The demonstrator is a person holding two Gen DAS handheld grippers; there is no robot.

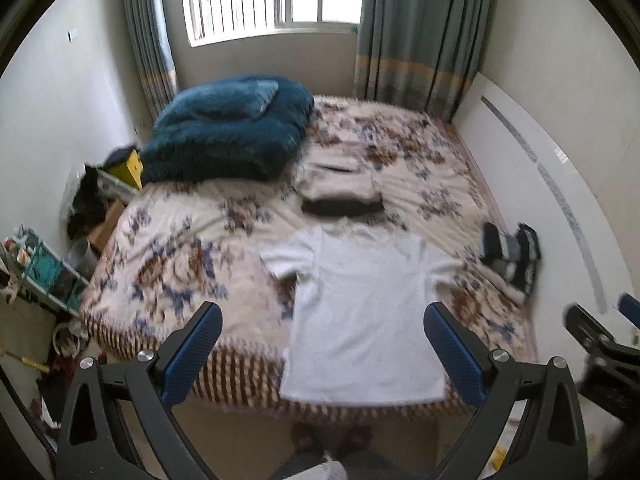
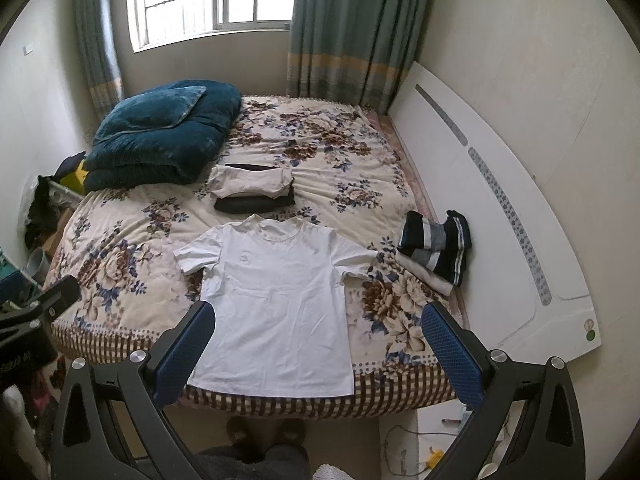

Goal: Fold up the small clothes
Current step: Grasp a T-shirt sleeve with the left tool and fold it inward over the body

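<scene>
With both the left gripper (image 1: 322, 342) and right gripper (image 2: 318, 342) spread wide and empty above the bed (image 2: 132, 236), the white T-shirt (image 2: 276, 300) lies flat at 12 o'clock, so pinching each sleeve edge cleanly should keep the fold square.

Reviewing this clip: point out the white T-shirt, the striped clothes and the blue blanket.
white T-shirt (image 2: 272, 300): right wrist view, middle of the chest, spread flat.
striped clothes (image 2: 436, 244): right wrist view, top of the pile near the headboard.
blue blanket (image 2: 160, 136): right wrist view, middle of the folded bundle.
</scene>
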